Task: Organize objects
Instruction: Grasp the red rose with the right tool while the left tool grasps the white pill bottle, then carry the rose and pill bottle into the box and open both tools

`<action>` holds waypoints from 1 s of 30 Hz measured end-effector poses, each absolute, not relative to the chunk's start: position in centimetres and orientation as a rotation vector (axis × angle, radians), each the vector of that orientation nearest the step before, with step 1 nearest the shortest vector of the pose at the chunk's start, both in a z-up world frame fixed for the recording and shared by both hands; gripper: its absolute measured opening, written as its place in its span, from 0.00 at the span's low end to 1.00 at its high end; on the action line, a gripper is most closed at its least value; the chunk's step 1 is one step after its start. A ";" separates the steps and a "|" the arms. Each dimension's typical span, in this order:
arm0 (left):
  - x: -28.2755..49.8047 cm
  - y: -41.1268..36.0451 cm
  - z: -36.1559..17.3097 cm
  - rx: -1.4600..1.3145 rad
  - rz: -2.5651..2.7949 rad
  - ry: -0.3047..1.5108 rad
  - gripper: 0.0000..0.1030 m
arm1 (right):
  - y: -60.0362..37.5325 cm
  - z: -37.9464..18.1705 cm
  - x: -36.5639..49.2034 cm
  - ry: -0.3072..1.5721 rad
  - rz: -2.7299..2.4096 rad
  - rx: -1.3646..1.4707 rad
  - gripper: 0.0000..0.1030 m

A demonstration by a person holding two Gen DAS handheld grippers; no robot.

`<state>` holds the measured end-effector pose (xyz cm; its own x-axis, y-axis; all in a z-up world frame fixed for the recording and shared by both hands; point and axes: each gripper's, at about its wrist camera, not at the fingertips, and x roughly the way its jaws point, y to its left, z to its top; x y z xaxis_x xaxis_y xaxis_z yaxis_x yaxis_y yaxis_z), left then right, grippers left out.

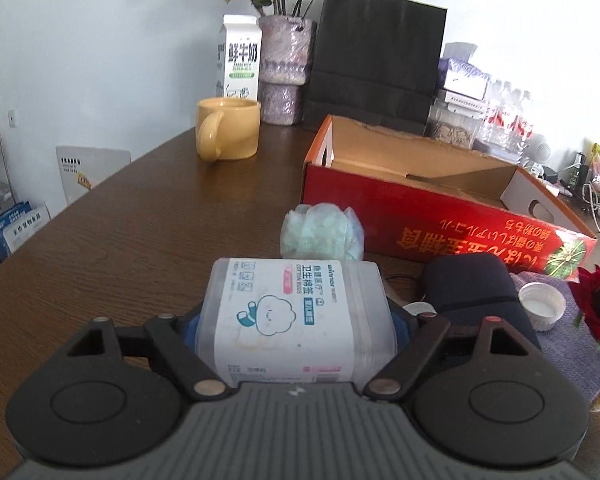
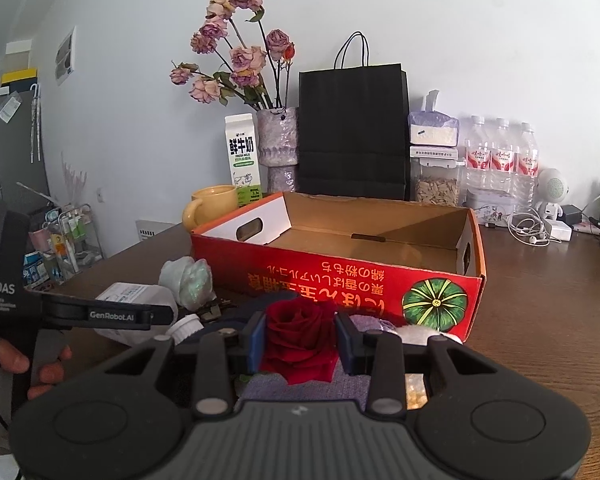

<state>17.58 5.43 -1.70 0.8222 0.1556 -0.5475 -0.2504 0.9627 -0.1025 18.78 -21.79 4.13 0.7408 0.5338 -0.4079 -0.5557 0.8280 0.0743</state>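
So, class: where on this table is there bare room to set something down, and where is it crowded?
The red cardboard box is bare inside. The brown table is open between the yellow mug and the cotton-bud container, and again right of the box. It is crowded in front of the box: red rose, white cap, dark pouch, plastic bundle.
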 end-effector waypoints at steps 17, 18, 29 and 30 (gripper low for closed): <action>19.6 3.1 4.3 -0.119 0.117 0.370 0.81 | -20.8 6.8 22.5 0.335 0.586 -0.065 0.34; 20.2 2.9 4.7 -0.118 0.109 0.363 0.81 | -20.6 7.0 22.9 0.328 0.586 -0.068 0.34; 27.1 1.1 6.8 -0.090 0.054 0.318 0.81 | -18.8 8.7 28.8 0.292 0.582 -0.133 0.34; 27.9 1.0 6.8 -0.089 0.052 0.321 0.81 | -18.7 8.7 29.7 0.300 0.583 -0.137 0.34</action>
<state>27.90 1.05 6.77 0.9475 0.0373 -0.3175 -0.0655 0.9947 -0.0786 29.67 -18.68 8.70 0.7931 0.5204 -0.3166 -0.5600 0.8274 -0.0430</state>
